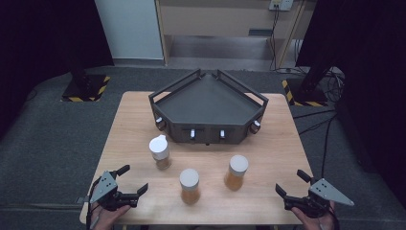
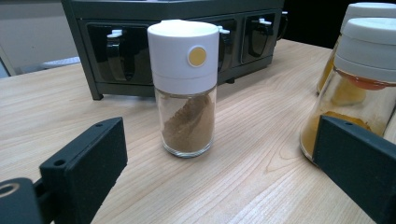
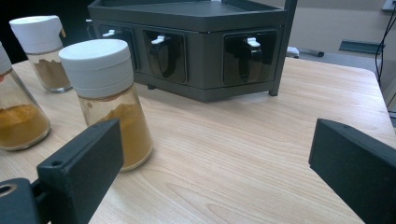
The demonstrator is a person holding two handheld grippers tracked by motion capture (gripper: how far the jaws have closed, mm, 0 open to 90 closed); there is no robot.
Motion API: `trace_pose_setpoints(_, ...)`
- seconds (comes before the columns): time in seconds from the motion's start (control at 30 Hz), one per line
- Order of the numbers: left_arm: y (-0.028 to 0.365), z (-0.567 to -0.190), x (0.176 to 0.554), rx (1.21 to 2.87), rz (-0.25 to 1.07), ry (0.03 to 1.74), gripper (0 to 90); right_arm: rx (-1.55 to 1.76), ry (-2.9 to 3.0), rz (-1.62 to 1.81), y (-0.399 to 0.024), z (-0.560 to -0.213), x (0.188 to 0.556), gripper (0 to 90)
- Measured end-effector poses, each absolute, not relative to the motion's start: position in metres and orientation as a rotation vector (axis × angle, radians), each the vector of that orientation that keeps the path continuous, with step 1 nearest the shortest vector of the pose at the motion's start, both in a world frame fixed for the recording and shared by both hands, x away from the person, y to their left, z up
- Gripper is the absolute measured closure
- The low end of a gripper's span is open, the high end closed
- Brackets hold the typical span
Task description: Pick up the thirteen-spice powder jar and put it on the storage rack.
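My left claw (image 1: 129, 184) and right claw (image 1: 287, 184) hover at the near edge of the counter (image 1: 282, 153), both with jaws wide apart and nothing between them. Just beyond stand three spice jars, untouched: the white-capped brown-powder jar (image 1: 160, 152) on the left, the middle jar (image 1: 189, 186) nearest me, the right jar (image 1: 237, 171) beside it. The dark rack (image 1: 208, 108) at the far side holds none, so I judge all the work remains ahead.

Left gripper (image 1: 133, 179) low at near left, jaws wide, empty; right gripper (image 1: 291, 182) near right, likewise spread, both hand-held.
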State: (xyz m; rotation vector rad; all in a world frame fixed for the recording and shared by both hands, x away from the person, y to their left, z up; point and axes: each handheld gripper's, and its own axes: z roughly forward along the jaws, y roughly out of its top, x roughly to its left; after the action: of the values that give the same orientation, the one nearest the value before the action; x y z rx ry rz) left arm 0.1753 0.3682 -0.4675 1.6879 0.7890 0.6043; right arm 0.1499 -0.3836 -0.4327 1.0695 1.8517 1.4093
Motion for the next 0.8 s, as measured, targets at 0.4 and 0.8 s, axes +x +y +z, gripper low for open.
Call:
trace_pose_setpoints(0.4, 0.367, -0.466, 0.175, 1.695, 0.604, 0.788, 2.0, 1.063, 1.854, 1.412, -0.384, -0.433, 0.15, 3.4)
trace_pose_setpoints(0.8, 0.367, -0.453, 0.17, 1.674, 0.598, 0.783, 2.3, 1.065, 1.862, 1.408, -0.383, -0.432, 0.151, 3.6)
